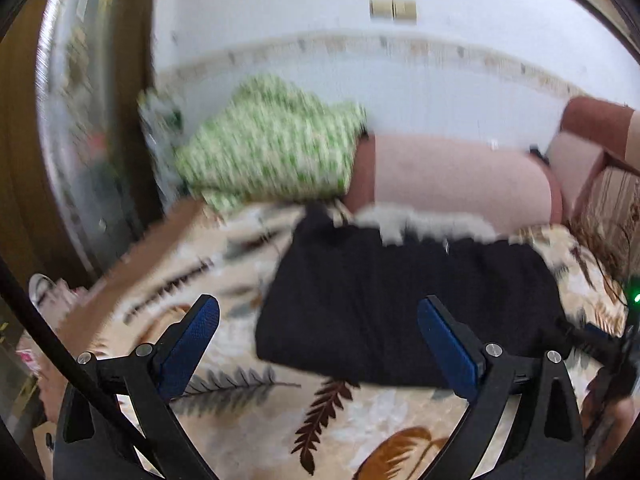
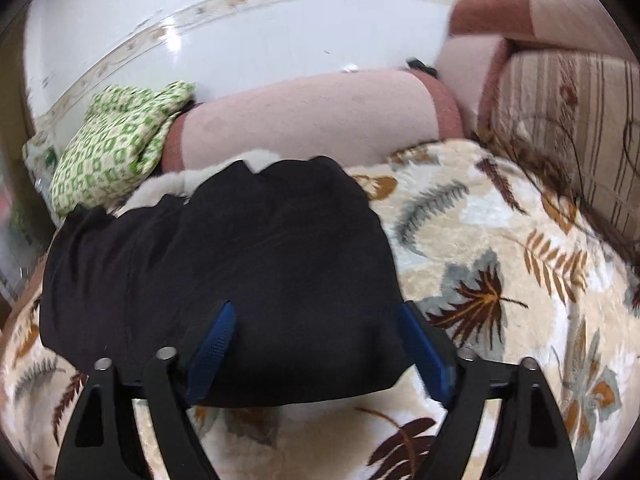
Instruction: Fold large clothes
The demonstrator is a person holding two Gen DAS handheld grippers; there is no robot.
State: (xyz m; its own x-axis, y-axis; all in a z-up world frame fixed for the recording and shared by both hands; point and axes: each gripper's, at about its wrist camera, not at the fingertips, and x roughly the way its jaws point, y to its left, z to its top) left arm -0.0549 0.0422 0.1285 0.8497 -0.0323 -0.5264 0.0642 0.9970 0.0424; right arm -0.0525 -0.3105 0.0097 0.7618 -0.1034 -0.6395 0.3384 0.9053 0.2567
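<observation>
Two grippers hang with jaws apart and empty over a black garment [image 2: 224, 276] folded into a thick rectangle on a leaf-print plush blanket [image 2: 500, 248]. In the right wrist view the right gripper [image 2: 316, 350] straddles the garment's near right corner, the cloth running away toward 10 o'clock, its long axis 9 to 3. In the left wrist view the left gripper [image 1: 320, 344] sits at the near left edge, the black bundle [image 1: 400, 304] lying toward 1 o'clock. The right claw appears nearer. A white fur trim [image 2: 224, 172] lines the far edge at 12 o'clock; a green-patterned cloth [image 2: 116, 136] rests at 10 o'clock. No legible writing or brand shows.
</observation>
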